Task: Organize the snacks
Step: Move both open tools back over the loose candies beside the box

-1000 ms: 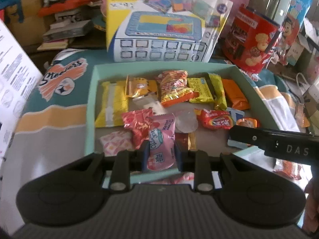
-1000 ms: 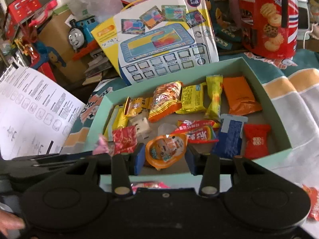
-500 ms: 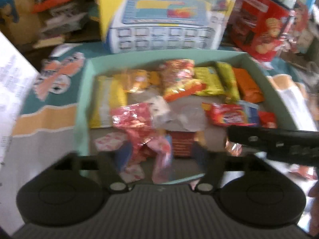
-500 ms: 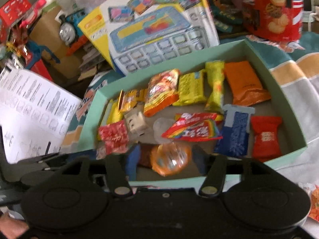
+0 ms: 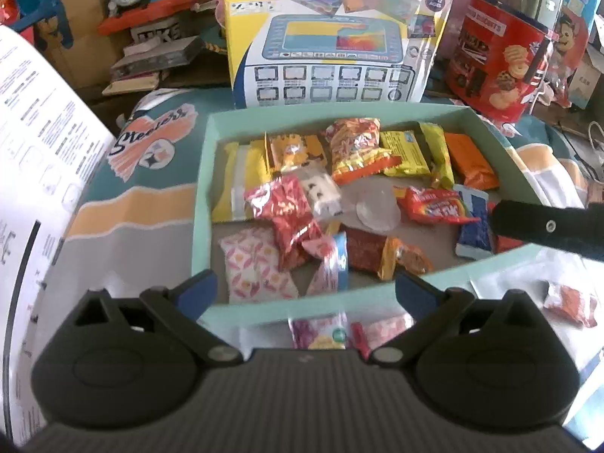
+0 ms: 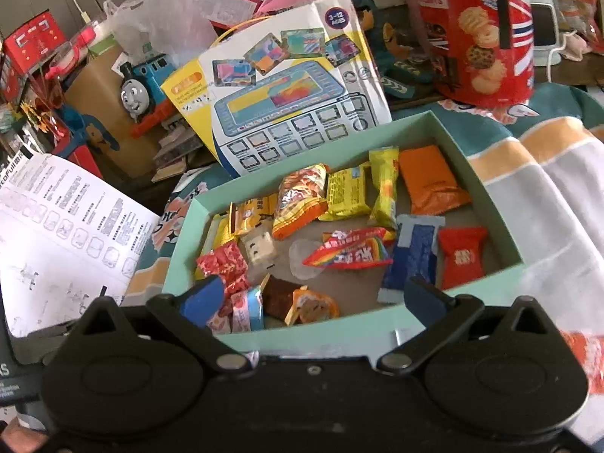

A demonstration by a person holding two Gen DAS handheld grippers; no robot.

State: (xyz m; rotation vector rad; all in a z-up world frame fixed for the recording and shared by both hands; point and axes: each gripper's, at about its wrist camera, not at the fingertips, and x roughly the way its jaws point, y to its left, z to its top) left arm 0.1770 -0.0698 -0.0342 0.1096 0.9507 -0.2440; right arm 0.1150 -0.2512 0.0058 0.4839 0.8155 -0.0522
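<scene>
A striped blanket (image 5: pixel 143 234) bears the mint box (image 5: pixel 302 307).

Both wrist views look steeply down, close, sharing the snack box (image 5: pixel 487 134), slightly blurred.

I count one green box (image 6: pixel 487 196) holding roughly fifteen snack packs (image 6: pixel 349 251), some overlapping so the count is loose. Three more packs (image 5: pixel 572 302) lie outside on the cloth. One biscuit tin (image 6: pixel 475 34), one toy box (image 6: pixel 287 94), one toy train (image 6: pixel 141 83).
</scene>
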